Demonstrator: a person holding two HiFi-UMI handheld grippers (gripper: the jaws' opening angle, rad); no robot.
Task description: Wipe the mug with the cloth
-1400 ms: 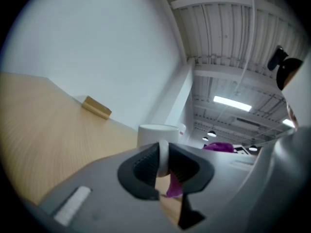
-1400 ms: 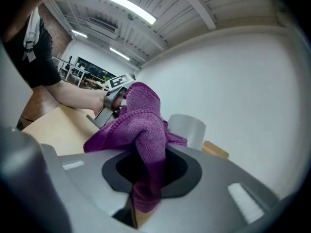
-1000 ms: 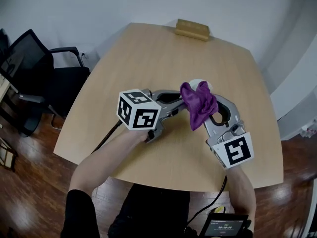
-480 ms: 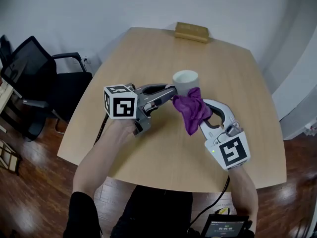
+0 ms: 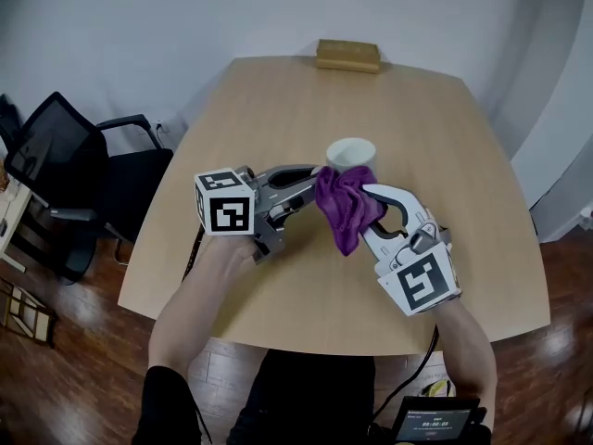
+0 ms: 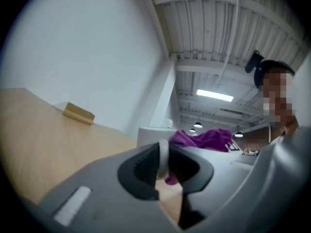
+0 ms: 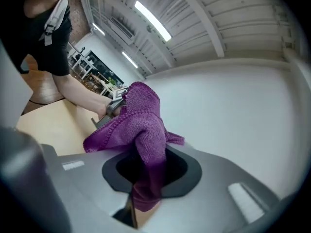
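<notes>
- While the white mug (image 5: 350,152) is pinched by its handle (image 6: 163,159) between the jaws of the left gripper (image 5: 313,176), it is held upright over the wooden table (image 5: 278,100).
- The purple cloth (image 5: 343,207) is laid against the mug's near side.
- The cloth is clamped between the jaws of the right gripper (image 5: 363,200).
</notes>
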